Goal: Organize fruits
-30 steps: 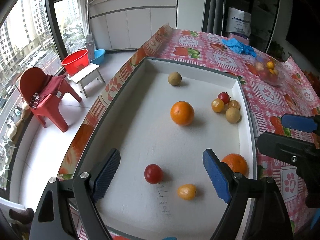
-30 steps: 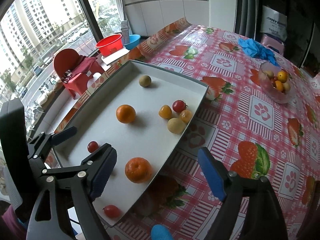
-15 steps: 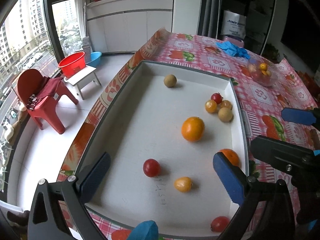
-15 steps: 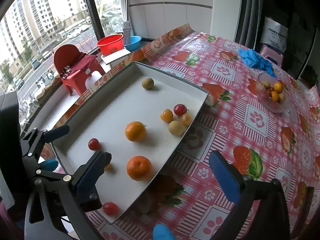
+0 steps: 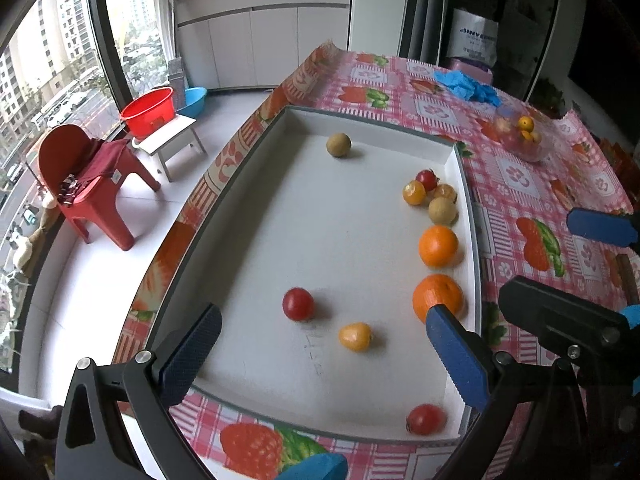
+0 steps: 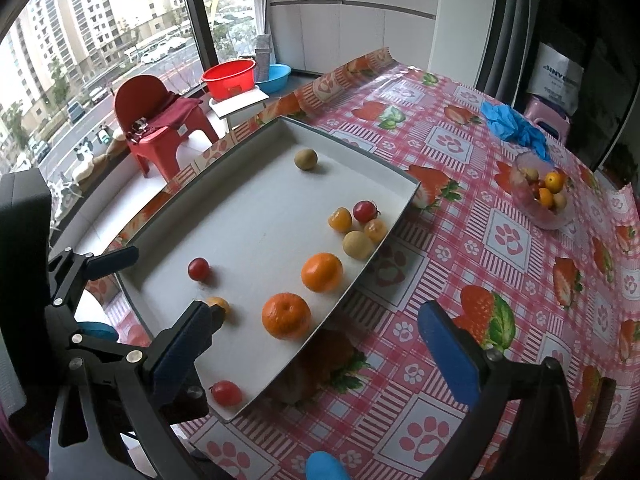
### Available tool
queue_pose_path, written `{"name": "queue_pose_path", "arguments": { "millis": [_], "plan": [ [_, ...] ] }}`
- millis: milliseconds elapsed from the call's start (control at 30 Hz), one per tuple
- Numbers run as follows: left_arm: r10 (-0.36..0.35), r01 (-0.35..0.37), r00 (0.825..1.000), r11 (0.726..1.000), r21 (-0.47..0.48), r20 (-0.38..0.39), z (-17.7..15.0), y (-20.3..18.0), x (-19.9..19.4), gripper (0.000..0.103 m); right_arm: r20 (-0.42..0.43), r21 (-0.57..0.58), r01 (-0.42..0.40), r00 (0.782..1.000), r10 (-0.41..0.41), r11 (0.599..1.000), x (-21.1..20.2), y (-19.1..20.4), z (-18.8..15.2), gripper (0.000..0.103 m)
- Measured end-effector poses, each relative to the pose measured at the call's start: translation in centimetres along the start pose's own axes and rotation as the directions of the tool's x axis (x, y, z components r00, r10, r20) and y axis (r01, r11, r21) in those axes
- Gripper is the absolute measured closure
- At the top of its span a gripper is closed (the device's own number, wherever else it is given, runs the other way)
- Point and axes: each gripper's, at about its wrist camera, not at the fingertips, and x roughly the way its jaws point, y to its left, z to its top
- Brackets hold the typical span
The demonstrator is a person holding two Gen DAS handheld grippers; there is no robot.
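With both tools spread wide and nothing between the pads, I read this as the pre-pick step: no fruit grabbed yet. Jaws have just been opening on both. Surface [image 6: 500,240] carries the white tray [image 5: 360,128], which fills the view ahead of the left tool [image 5: 320,344]; its long axis runs away from that tool. Right tool [image 6: 316,340] straddles the tray's right wall. Bowl [image 6: 536,216], already holding fruit, sits far ahead and right of it, probably the target. Two oranges [image 5: 438,246] lie against the right wall, one [image 5: 436,296] just beyond the left tool's right pad. Small fruit cluster [image 5: 430,198] further ahead. Red tomato [image 5: 298,304] and yellow one [image 5: 354,336] lie between the left pads, just ahead; the yellow one looks slightly oblong, axis unclear. Next: drop onto one fruit, close gently.
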Motion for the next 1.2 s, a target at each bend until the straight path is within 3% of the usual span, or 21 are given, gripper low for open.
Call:
{"name": "queue_pose_path", "arguments": {
  "millis": [267, 1200],
  "plan": [
    [0.054, -0.054, 0.998, 0.998, 0.027, -0.024, -0.5, -0.6, 0.4, 0.0, -0.018, 0.002, 0.013, 1.0, -0.013, 1.0, 0.3, -0.2, -0.2, 0.0],
    [0.067, -0.066, 0.997, 0.997, 0.05, -0.023, -0.8, -1.1, 0.7, 0.0, -0.058, -0.004, 0.017, 0.998, -0.017, 1.0, 1.3, 0.0, -0.7, 0.0]
  ]
}}
